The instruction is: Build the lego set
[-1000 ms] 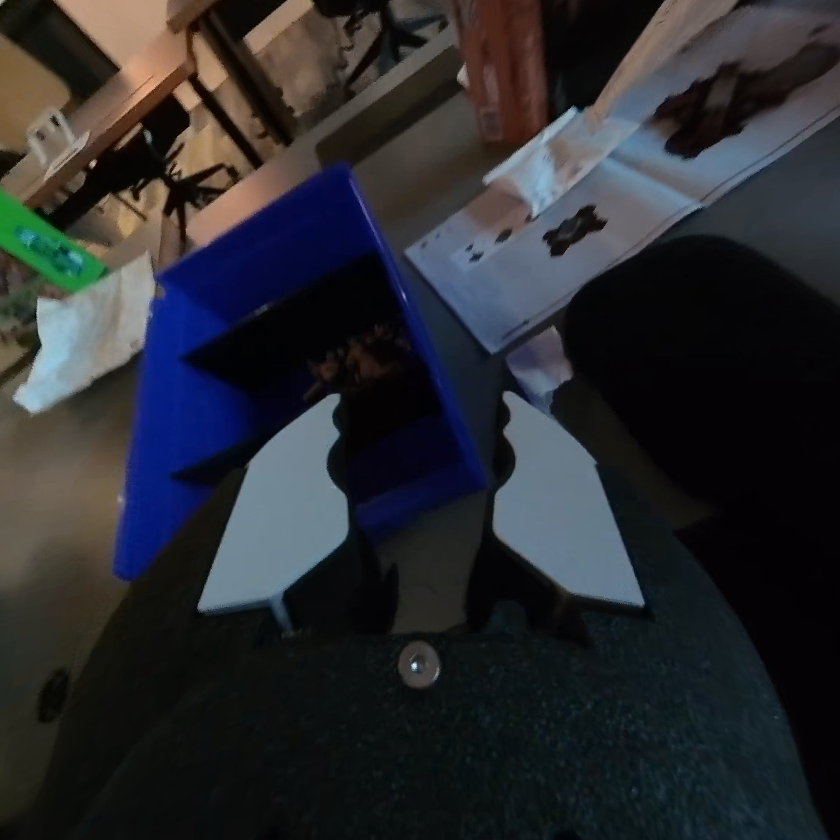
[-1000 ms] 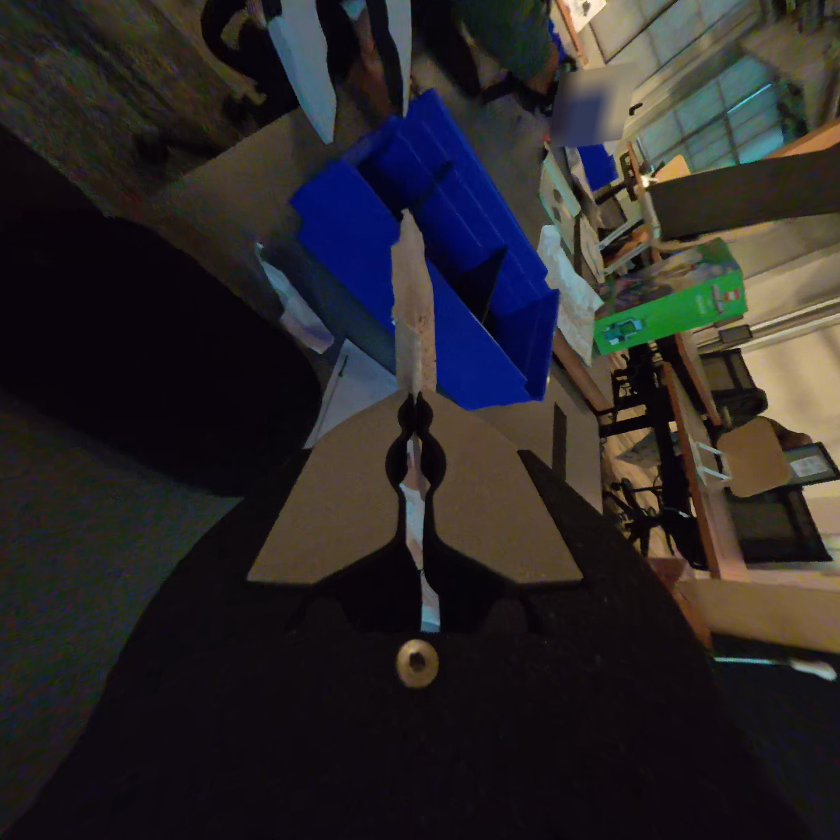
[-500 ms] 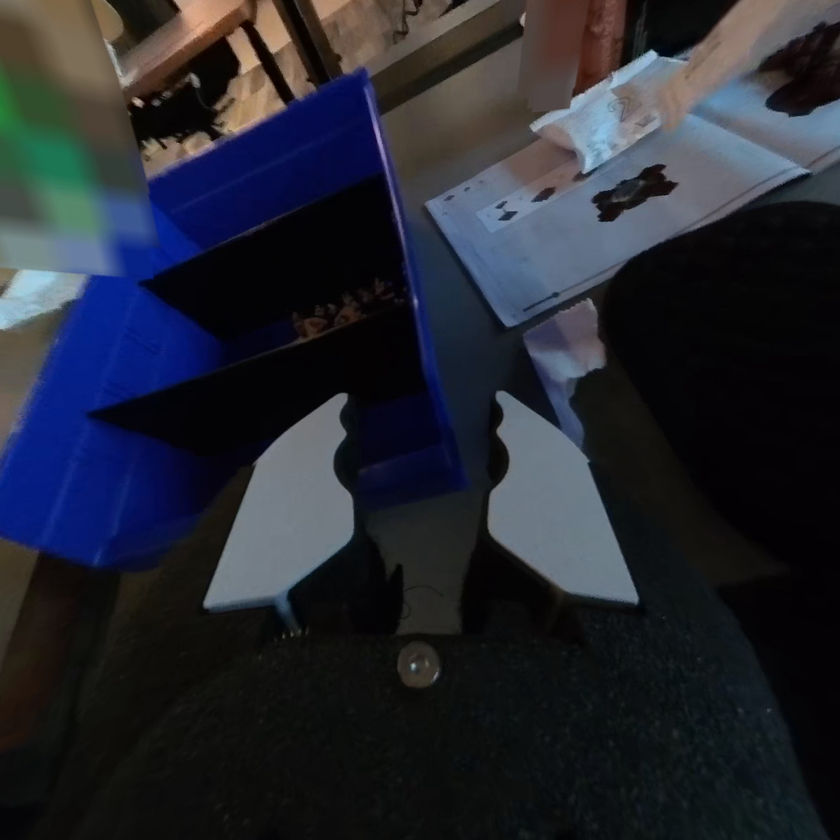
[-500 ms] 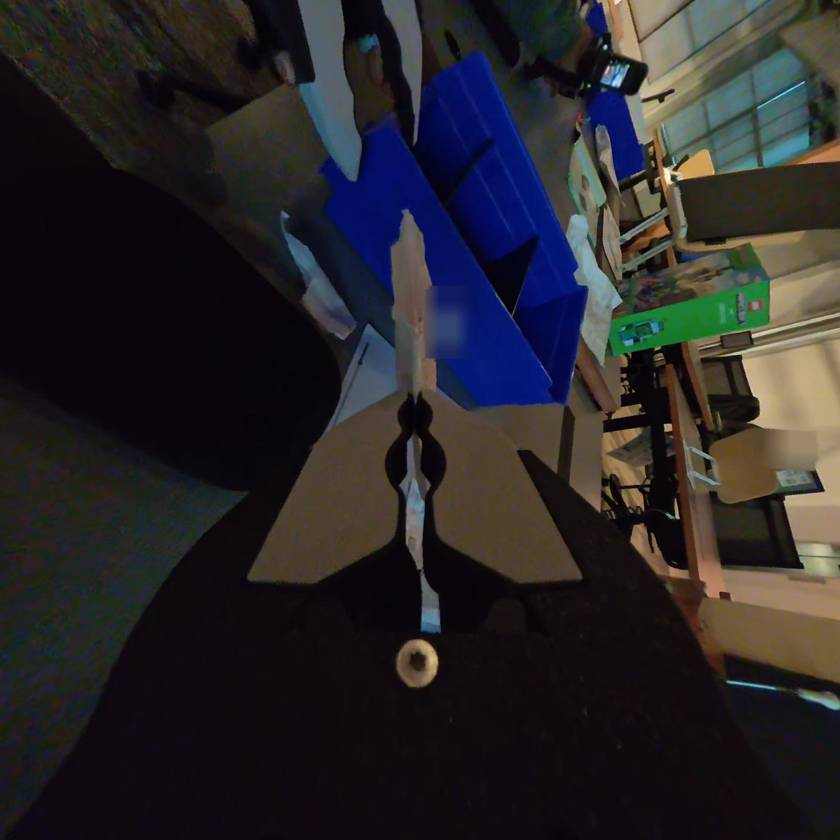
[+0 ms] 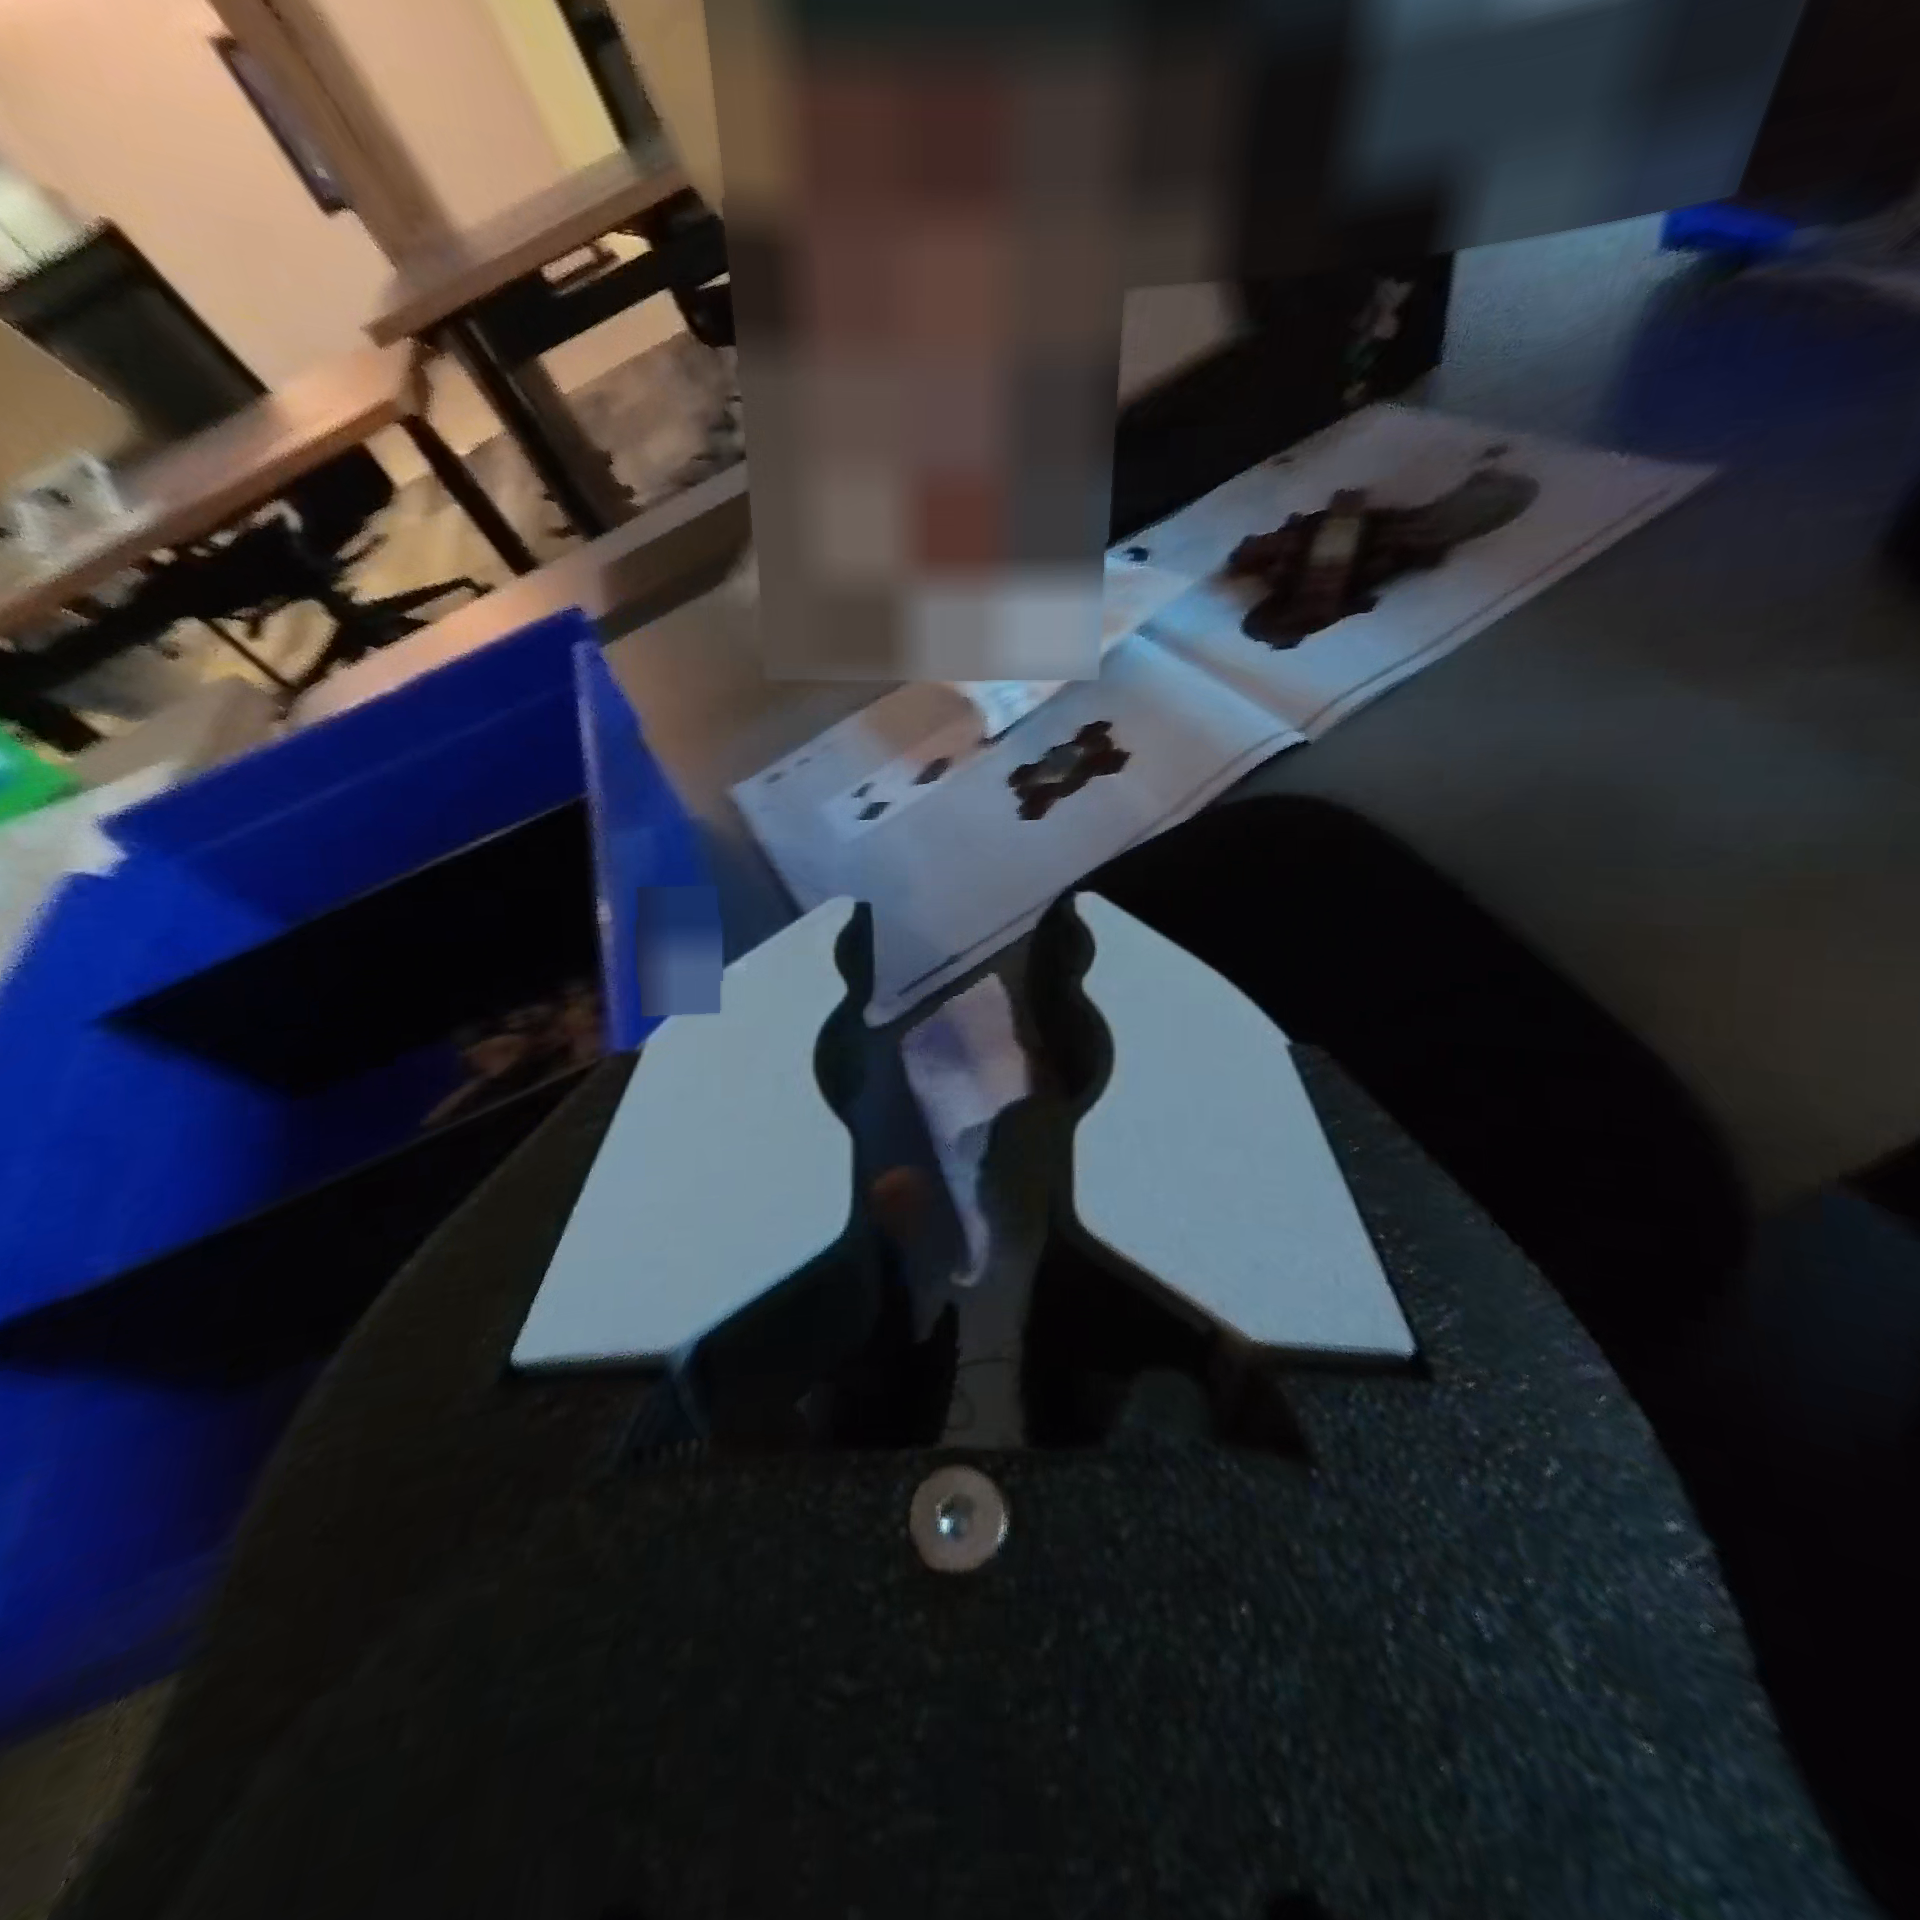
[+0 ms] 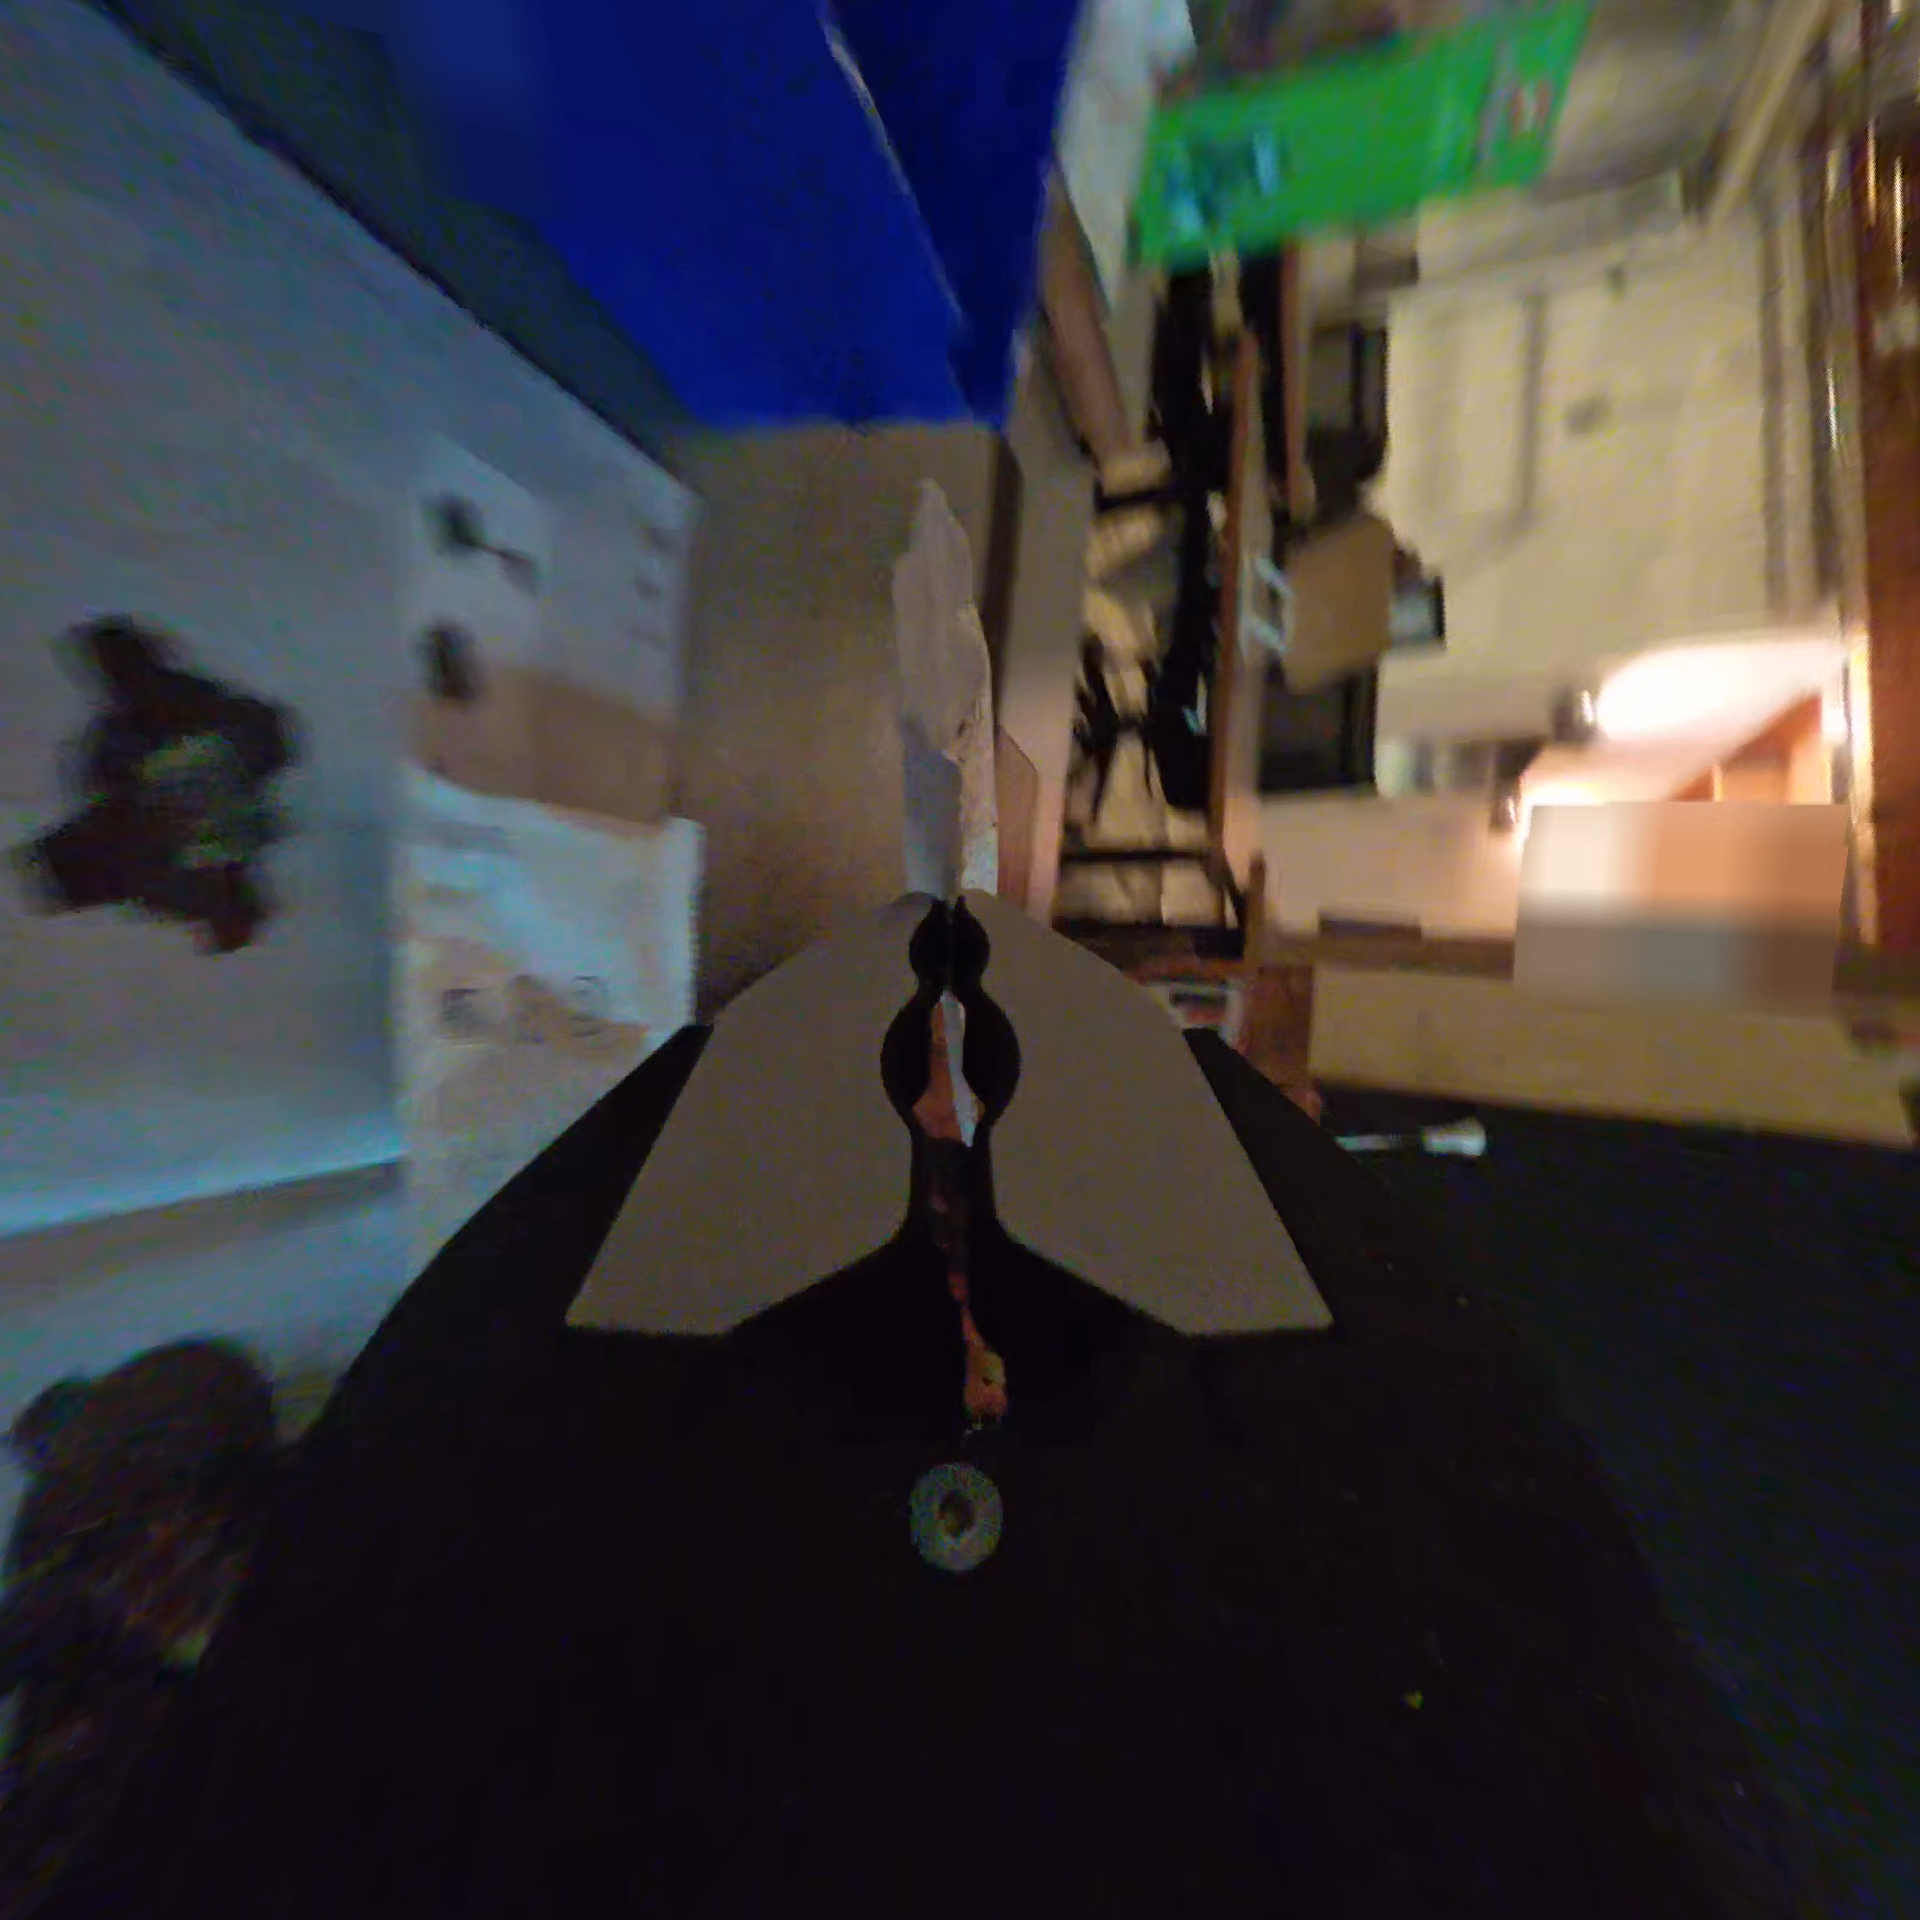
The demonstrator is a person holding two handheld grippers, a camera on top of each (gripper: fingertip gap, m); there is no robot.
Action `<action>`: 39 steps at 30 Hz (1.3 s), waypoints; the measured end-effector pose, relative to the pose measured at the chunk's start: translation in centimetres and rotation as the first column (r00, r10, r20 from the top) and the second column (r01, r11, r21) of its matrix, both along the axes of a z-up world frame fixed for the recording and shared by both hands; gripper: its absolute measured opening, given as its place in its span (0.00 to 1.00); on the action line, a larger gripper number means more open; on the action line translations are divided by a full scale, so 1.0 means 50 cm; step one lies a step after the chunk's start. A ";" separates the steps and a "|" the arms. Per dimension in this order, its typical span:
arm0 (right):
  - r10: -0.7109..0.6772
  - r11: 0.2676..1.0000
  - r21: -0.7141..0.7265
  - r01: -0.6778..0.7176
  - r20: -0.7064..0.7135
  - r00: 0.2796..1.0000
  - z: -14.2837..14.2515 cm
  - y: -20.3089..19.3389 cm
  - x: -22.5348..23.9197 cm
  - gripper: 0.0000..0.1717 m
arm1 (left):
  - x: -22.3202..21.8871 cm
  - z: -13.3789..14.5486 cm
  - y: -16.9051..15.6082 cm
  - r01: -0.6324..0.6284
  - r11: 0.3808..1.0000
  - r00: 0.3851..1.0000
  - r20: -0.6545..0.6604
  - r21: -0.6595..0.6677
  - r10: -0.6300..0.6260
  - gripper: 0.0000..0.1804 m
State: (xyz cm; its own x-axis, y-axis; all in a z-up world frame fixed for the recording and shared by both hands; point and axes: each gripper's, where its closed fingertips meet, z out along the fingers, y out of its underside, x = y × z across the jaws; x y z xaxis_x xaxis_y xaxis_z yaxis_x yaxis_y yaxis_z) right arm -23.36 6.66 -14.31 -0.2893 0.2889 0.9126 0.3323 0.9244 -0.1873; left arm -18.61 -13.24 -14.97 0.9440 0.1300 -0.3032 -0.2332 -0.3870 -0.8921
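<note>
My left gripper point(image 5: 961, 914) sits low over the table with its jaws partly closed around a small crumpled clear plastic bag point(image 5: 966, 1081). The right finger seems to touch the bag, and a dark gap shows between the bag and the left finger. An open instruction booklet point(image 5: 1039, 821) lies just beyond the fingertips. My right gripper point(image 6: 948, 909) is shut on a flat white paper bag point(image 6: 940, 707), seen edge-on and sticking forward from the fingertips. The booklet point(image 6: 260, 623) lies to its left.
A blue divided bin point(image 5: 312, 862) stands left of the left gripper and also shows in the right wrist view point(image 6: 727, 208). A dark rounded object point(image 5: 1455, 1039) lies on the right. A green box point(image 6: 1351, 135) stands beyond the bin. Desks and chairs are farther off.
My left gripper moved right, from the blue bin's corner to the small plastic bag, and its jaws narrowed around it. The right gripper swung toward the booklet, still shut on the white bag.
</note>
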 end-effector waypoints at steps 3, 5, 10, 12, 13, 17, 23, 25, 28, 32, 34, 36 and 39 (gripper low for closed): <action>-0.187 0.970 -0.169 0.173 -0.073 0.980 0.030 0.043 -0.064 0.00 | 0.004 -0.003 0.004 0.017 1.000 1.000 -0.004 0.022 -0.017 0.19; -0.232 0.910 -0.374 0.179 -0.100 0.968 0.068 0.036 -0.111 0.00 | 0.008 0.002 0.000 0.028 0.998 1.000 -0.006 0.054 -0.027 0.19; -0.031 0.844 -0.537 -0.005 -0.059 0.998 0.145 -0.025 -0.285 0.00 | 0.002 0.011 -0.024 0.054 0.993 0.998 0.038 0.106 -0.058 0.18; 0.125 0.855 -0.505 -0.115 -0.015 0.992 0.124 -0.044 -0.358 0.00 | -0.016 0.019 -0.043 0.029 0.993 0.999 0.022 0.118 -0.032 0.18; 0.182 0.846 -0.512 -0.151 0.012 0.983 0.103 -0.049 -0.388 0.00 | -0.026 0.022 -0.053 0.016 0.993 1.000 0.017 0.120 -0.018 0.18; 0.206 0.829 -0.545 -0.124 0.092 0.974 0.014 -0.015 -0.496 0.00 | -0.075 0.039 -0.102 -0.061 0.987 0.998 0.002 0.147 0.061 0.18; 0.308 0.847 -0.502 -0.174 0.196 0.931 -0.122 -0.016 -0.548 0.00 | -0.141 0.043 -0.156 -0.152 0.974 0.988 0.024 0.169 0.150 0.18; 0.347 0.828 -0.527 -0.193 0.210 0.914 -0.145 -0.027 -0.549 0.01 | -0.159 0.038 -0.164 -0.172 0.973 0.985 0.026 0.156 0.170 0.18; 0.398 0.835 -0.510 -0.206 0.301 0.867 -0.186 -0.037 -0.528 0.10 | -0.174 0.035 -0.169 -0.185 0.973 0.983 0.014 0.135 0.185 0.18; 0.406 0.819 -0.551 -0.157 0.365 0.838 -0.182 -0.031 -0.492 0.23 | -0.171 0.045 -0.168 -0.172 0.975 0.985 -0.004 0.142 0.174 0.18; 0.348 0.833 -0.542 -0.109 0.361 0.865 -0.143 -0.013 -0.480 0.27 | -0.168 0.051 -0.169 -0.171 0.974 0.985 -0.001 0.151 0.173 0.18; 0.248 0.856 -0.513 -0.059 0.309 0.918 -0.071 0.007 -0.461 0.26 | -0.164 0.055 -0.168 -0.170 0.972 0.985 0.007 0.163 0.171 0.18; 0.063 0.874 -0.484 0.040 0.196 0.978 0.050 0.021 -0.392 0.24 | -0.146 0.058 -0.155 -0.144 0.976 0.990 0.034 0.166 0.140 0.17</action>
